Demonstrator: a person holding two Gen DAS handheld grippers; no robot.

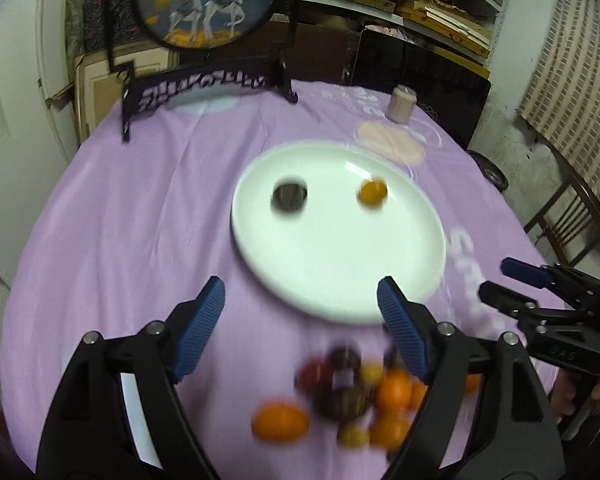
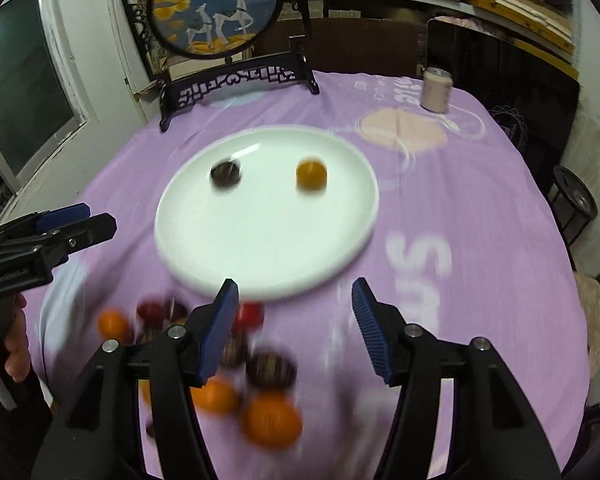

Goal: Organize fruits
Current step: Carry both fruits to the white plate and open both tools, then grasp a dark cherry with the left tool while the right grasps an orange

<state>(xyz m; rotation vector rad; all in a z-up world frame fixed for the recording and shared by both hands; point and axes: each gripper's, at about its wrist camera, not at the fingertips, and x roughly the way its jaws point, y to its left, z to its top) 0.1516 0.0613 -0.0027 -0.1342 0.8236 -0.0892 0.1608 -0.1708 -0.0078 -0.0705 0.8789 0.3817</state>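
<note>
We hold our left gripper (image 1: 300, 300) wide apart and empty above the purple cloth (image 1: 140, 220) of the table, its blue pads (image 1: 204, 320) spread over the near rim of the plate (image 1: 340, 272). Just below and between those pads lies the fruit pile (image 1: 352, 392): oranges, small yellow ones, red ones and dark round ones, all blurred, bunched together on the cloth close to the plate's near edge. On the plate we see two pieces well apart from each other, a dark fruit (image 1: 289, 197) on the left and a yellow fruit (image 1: 373, 193) on the right. Behind the plate stands a round deer screen (image 1: 208, 0) on a black stand, and further right a pale can (image 1: 400, 105) sits near the table's far edge. Our right gripper (image 2: 294, 328) is likewise released and carries nothing, hovering above the cloth at the plate's near right rim, with the pile beneath its left pad (image 2: 216, 332).
</note>
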